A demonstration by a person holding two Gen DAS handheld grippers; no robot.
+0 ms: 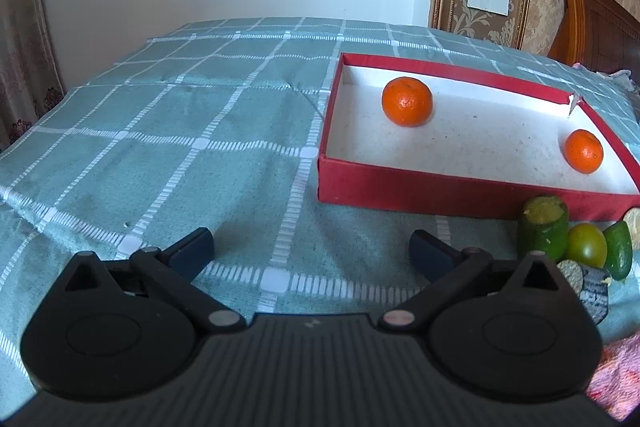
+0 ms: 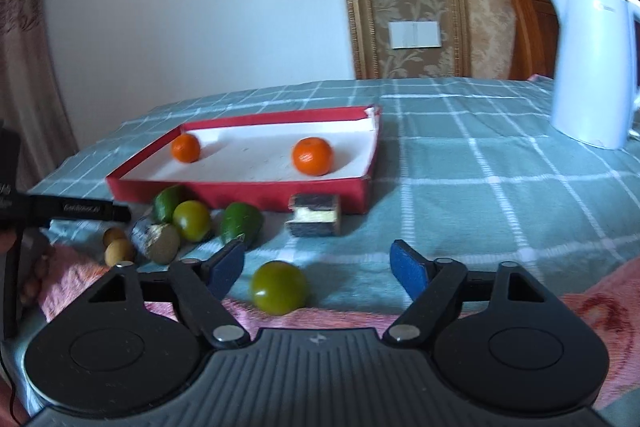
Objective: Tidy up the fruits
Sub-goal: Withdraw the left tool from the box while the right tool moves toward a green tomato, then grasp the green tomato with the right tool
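Left gripper (image 1: 312, 247) jaws wide apart, nothing between, over bare checked cloth (image 1: 180, 131). Right gripper (image 2: 318, 265) spread, not gripping; green fruit (image 2: 279, 287) sits between its fingers, untouched. Two oranges (image 2: 312, 155) in red box (image 2: 240, 193); more green fruit (image 2: 191, 220) just before it. White kettle (image 2: 592, 67) far right.

You get soft, dim daylight, faint shadows; fisheye bends edges, dark corners; right view's slightly motion-blurred.
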